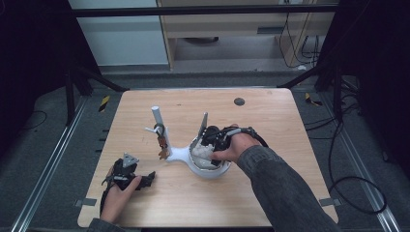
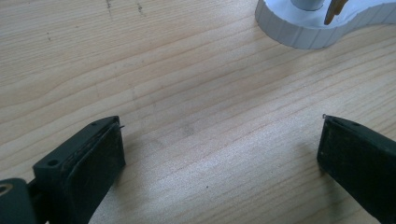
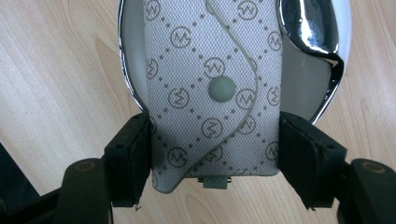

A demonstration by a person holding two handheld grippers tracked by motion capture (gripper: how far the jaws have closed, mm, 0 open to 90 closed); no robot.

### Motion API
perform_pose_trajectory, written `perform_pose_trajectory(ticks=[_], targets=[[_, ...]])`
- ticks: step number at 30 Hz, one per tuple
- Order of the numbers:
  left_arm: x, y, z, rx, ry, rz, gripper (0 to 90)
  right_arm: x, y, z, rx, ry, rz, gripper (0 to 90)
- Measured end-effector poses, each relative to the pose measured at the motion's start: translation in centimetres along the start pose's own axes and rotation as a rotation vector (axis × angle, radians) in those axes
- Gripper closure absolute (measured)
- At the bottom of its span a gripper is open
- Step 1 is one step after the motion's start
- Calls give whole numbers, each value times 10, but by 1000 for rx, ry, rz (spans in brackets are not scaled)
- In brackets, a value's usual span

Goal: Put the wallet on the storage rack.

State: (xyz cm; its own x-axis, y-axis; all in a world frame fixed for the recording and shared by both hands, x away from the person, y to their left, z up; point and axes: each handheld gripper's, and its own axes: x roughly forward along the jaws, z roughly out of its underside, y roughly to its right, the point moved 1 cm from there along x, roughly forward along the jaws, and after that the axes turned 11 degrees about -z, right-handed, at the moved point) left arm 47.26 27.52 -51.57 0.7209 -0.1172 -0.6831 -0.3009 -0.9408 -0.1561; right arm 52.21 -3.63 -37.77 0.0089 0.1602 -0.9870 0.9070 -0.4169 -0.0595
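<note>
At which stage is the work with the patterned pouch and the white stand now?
Done: the right gripper has closed on the grey patterned pouch, which lies over the stand's white dish. In hand: holding it there. Left: letting go. The left gripper is open over bare table.

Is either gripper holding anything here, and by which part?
The right gripper clamps a patterned pouch by its two long sides, near the end closest to the camera, over the white dish. The left gripper is open and holds nothing.

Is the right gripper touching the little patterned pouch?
Touching. In the right gripper view, the right gripper has both jaws pressed against the sides of the patterned pouch.
</note>
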Motion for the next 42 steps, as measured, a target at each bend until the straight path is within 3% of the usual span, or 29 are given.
perform_pose_trajectory(ticks=[42], targets=[[0,0,0,1,0,1,0,8,5,-4,9,30,-4,307]])
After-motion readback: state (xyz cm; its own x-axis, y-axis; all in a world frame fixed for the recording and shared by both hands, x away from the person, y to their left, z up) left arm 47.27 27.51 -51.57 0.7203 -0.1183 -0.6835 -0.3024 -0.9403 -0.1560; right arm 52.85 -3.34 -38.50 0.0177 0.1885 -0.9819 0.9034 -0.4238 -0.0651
